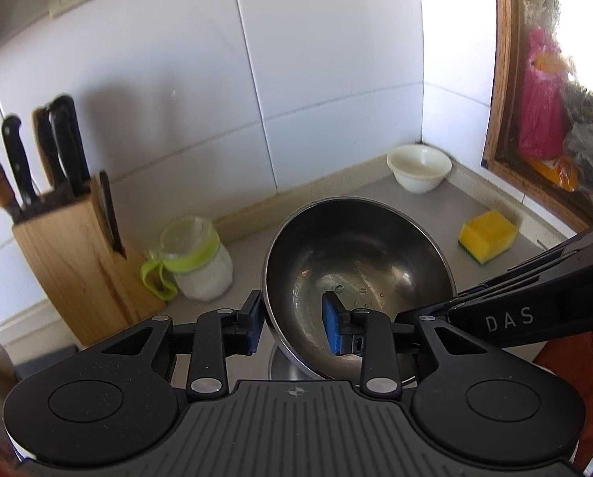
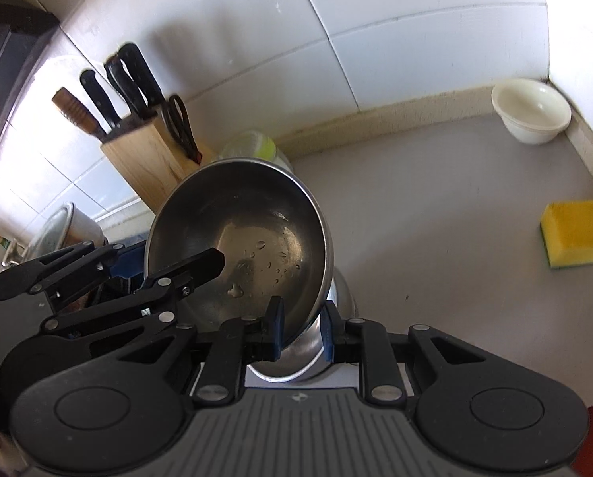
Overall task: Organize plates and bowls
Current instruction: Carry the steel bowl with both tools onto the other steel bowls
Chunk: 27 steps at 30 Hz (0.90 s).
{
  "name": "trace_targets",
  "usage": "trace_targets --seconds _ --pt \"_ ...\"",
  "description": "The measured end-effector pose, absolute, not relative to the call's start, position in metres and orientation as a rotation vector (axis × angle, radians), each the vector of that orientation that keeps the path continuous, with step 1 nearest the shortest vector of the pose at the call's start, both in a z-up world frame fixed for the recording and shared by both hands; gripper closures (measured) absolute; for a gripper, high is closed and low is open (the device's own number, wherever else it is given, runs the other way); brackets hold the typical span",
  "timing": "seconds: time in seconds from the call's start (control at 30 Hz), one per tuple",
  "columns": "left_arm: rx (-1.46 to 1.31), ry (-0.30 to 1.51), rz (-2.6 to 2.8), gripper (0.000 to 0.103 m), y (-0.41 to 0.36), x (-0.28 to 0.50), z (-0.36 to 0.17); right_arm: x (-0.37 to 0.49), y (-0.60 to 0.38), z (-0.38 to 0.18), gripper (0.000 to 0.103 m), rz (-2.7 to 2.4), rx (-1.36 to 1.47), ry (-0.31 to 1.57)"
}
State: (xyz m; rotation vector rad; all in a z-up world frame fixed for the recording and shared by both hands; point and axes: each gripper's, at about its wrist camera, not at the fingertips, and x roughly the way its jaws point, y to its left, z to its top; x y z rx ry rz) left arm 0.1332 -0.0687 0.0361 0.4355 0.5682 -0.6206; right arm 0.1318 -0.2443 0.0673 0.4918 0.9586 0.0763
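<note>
A wet steel bowl (image 1: 360,254) (image 2: 237,214) hangs tilted just above a second steel bowl (image 2: 296,365) (image 1: 282,361) that rests on the grey counter (image 2: 435,218). My right gripper (image 2: 302,332) is shut on the tilted bowl's near rim, one pad inside and one outside. My left gripper (image 1: 292,322) straddles the opposite rim: the outer pad lies against the wall, the inner pad stands a little off it, so the jaws are slightly apart. One left finger (image 2: 201,266) reaches over the bowl's inside. A white bowl (image 1: 419,167) (image 2: 531,109) sits in the far corner.
A knife block (image 1: 70,254) (image 2: 145,155) stands against the tiled wall on the left, with a green-lidded jar (image 1: 197,262) beside it. A yellow sponge (image 1: 487,234) (image 2: 576,232) lies at the right. A wood-framed window (image 1: 555,99) borders the right side.
</note>
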Motion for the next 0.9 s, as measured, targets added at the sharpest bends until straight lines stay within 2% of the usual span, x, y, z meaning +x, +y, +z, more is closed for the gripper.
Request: trace_targets --seconds 0.4,0.47,0.63,0.73,0.83,0.9 --pt "0.421 0.65 -0.615 0.06 -0.044 0.145 0.004 0.141 -0.23 0.047 0.074 0.049 0.421 1.026" --pt "0.406 0.649 -0.615 0.052 -0.036 0.147 0.004 0.141 -0.231 0.047 0.074 0.04 0.408 1.023" --pt "0.386 0.638 -0.621 0.05 -0.018 0.142 0.006 0.146 -0.233 0.043 0.074 0.037 0.401 1.032" --pt "0.397 0.633 -0.637 0.044 -0.011 0.135 0.005 0.149 -0.235 0.044 0.073 0.037 0.403 1.02" --pt "0.411 0.627 -0.649 0.041 -0.008 0.127 0.0 0.152 -0.238 0.045 0.062 0.058 0.407 1.014" --pt "0.412 0.627 -0.659 0.04 -0.008 0.123 -0.004 0.154 -0.237 0.045 0.06 0.07 0.399 1.01"
